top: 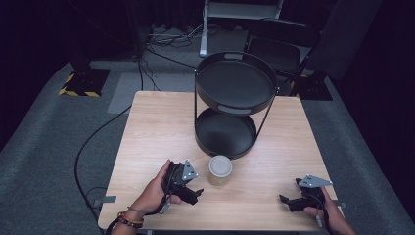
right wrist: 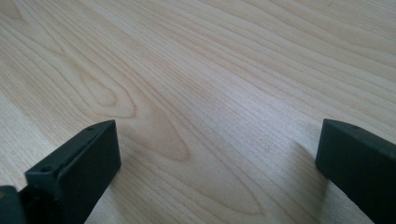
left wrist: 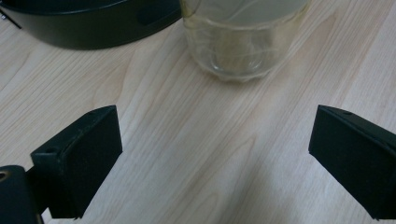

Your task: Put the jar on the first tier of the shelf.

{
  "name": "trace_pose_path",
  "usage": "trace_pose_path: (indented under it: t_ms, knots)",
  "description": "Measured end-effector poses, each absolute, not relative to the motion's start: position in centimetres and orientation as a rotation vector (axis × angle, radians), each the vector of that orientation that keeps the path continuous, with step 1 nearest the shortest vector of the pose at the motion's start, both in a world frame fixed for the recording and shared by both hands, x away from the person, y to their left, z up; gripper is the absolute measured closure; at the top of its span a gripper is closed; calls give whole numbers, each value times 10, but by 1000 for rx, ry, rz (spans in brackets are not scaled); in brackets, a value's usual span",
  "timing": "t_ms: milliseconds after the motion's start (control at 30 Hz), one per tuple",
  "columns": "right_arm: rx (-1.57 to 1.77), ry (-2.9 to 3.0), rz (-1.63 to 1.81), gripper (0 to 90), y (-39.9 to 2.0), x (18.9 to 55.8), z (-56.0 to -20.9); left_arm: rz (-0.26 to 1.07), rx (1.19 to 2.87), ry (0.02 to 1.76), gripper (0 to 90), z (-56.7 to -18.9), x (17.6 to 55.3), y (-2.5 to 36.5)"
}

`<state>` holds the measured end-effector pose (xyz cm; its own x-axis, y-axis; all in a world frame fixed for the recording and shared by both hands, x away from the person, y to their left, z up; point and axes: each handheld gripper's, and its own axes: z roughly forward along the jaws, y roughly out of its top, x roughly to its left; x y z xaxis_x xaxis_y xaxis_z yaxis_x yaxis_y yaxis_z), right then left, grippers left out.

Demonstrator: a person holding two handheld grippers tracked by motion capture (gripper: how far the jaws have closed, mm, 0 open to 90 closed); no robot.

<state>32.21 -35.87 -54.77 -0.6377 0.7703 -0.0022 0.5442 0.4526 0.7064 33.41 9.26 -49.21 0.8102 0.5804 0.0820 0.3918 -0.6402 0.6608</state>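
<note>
Jar point(top: 220, 170) stands upright, long axis vertical, mouth up, on the wooden table point(top: 156, 132) just in front of the black two-tier tray stand point(top: 230, 112). Clear yellowish glass, pale lid. Left gripper point(top: 192, 192) near it, jaws wide apart, empty. Right gripper point(top: 288, 200) well apart, also spread, empty.

Dim dark surroundings, evenly lit table point(top: 161, 127) (soft shadows), blurred close-ups

The left hand point(top: 157, 188) grips the left hand-held gripper point(top: 195, 192) from its left side, jaws spread wide and aimed forward and to the right, low over the surface. The right hand point(top: 327, 210) holds the right hand-held gripper point(top: 285, 199) near the front right corner, jaws wide apart, pointing left.
</note>
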Motion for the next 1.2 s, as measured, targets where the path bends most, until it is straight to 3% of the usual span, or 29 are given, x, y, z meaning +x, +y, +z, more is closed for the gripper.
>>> trace_pose_path:
  t_ms: [1200]
  knots:
    - [1120, 2385, 985, 0, -359, 322, -548, 299, 2332, 662, 31, -496, 364, 47]
